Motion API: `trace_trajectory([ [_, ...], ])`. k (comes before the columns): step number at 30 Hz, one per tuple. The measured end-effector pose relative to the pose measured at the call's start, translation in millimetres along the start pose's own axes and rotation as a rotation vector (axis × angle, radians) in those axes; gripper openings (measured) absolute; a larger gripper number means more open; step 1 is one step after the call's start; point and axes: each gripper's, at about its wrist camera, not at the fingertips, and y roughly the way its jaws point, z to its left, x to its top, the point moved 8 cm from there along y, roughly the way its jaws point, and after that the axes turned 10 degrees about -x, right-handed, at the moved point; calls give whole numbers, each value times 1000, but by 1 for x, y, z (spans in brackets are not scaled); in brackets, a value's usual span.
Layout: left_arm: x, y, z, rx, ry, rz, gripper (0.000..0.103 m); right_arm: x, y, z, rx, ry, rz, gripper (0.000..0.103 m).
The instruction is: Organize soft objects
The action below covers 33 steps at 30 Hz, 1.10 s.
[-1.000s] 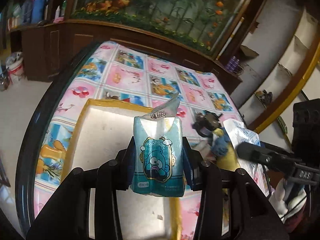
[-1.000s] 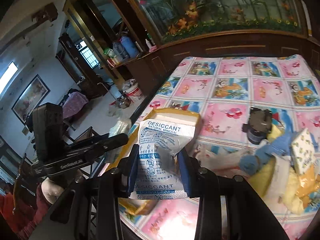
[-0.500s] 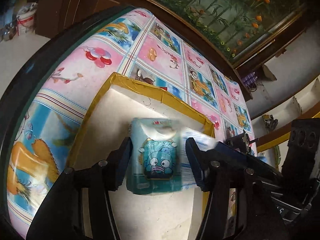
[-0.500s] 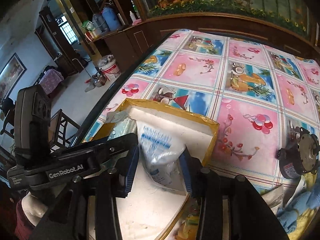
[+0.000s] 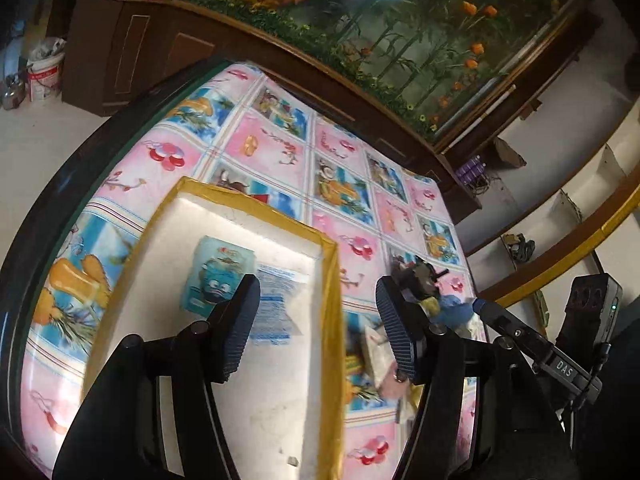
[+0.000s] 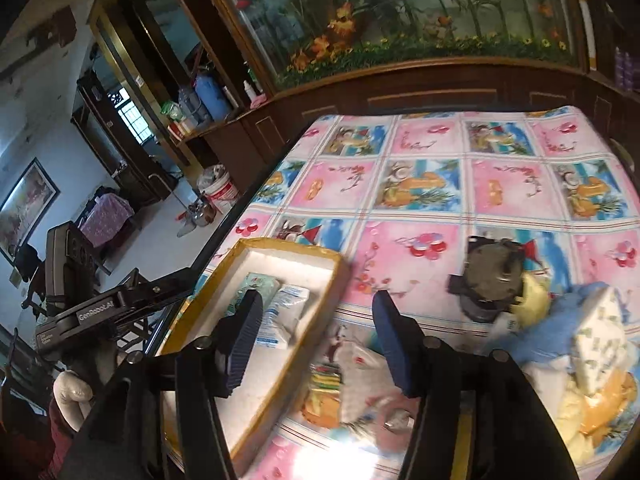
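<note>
A white foam tray with a yellow rim (image 5: 332, 280) (image 6: 344, 268) lies at the table's near left. In it lie a teal tissue pack with a cartoon face (image 5: 212, 276) (image 6: 256, 284) and, to its right, a white desiccant bag with blue print (image 5: 276, 304) (image 6: 288, 308). My left gripper (image 5: 316, 316) hangs above the tray's right rim; its jaws are opening and hold nothing. My right gripper (image 6: 316, 332) hovers over the tray's right edge, jaws opening, nothing between them. The right gripper's finger (image 5: 496, 314) shows in the left wrist view.
Right of the tray lies a pile of soft things: a blue cloth (image 6: 560, 320), a white patterned sponge (image 6: 600, 344), yellow cloths (image 6: 532, 300) and a dark round jar (image 6: 492, 280). A cartoon tablecloth (image 6: 420, 184) covers the table. A dark wooden cabinet (image 6: 400, 92) stands behind.
Both grippers have let go: the tissue pack and the desiccant bag went from the jaws into the tray. Both grippers have opened and drawn back to the right.
</note>
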Motion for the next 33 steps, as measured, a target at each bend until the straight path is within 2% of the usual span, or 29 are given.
trace_trajectory([
  [3,-22,10,-31,-29,48,41,63,-15,-24,-44,-80,31,-20,65],
  [7,-61,39,-63,-58,86,130,63,-46,-34,-91,-156,63,16,65],
  [11,-104,68,-89,-52,167,217,63,-71,-39,-119,-167,111,49,66],
  [16,-138,85,-106,-45,209,272,63,-76,-29,-126,-141,143,71,65],
  [22,-135,74,-100,29,236,234,63,-72,-8,-118,-160,117,86,65],
  [24,-132,68,-97,38,237,223,63,-77,-12,-120,-119,157,87,65],
  [28,-132,65,-93,23,250,227,63,-106,-33,-120,-82,95,132,65],
  [33,-122,83,-94,-39,168,216,63,-156,-36,-121,-121,7,232,65],
])
